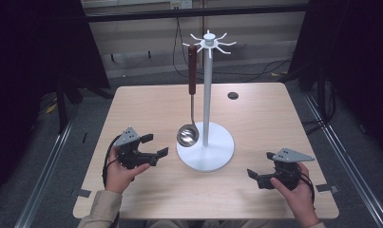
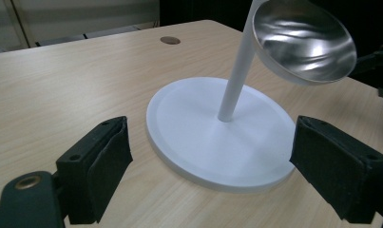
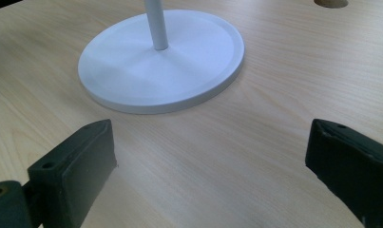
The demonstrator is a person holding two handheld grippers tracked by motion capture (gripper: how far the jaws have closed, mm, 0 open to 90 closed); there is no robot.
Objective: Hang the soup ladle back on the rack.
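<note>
tabletop (image 1: 146,102): pale wood-look board, mostly bare, with a small dark round hole (image 1: 233,95) near the far edge. Everything else sits around the middle.

stand (image 1: 207,95): white rack, wide round base, thin upright pole, ring of spoke hooks on top. My guess is the base carries most of the weight, but it's tall and skinny, so a sideways tug up high could rock it. Probably worth steadying the pole or base.

ladle (image 1: 191,97): this is the thing to move, I reckon. It hangs from a hook on the stand's left side, dark reddish-brown handle up top, thin metal shank, shiny steel bowl dangling just above the base, close beside the pole. Looks stiff and fairly light, bottom-heavy, and free to swing. The polished bowl and shank would likely be slippery; the handle looks like the better place to pinch, around its middle, then lift up to clear the hook.

left hand-held gripper (image 1: 150,146): on the tabletop left of the base, jaws spread wide, nothing between them, aimed at the base and bowl.

right hand-held gripper (image 1: 256,176): near the front right, well apart from the stand, jaws also spread, holding nothing.
</note>
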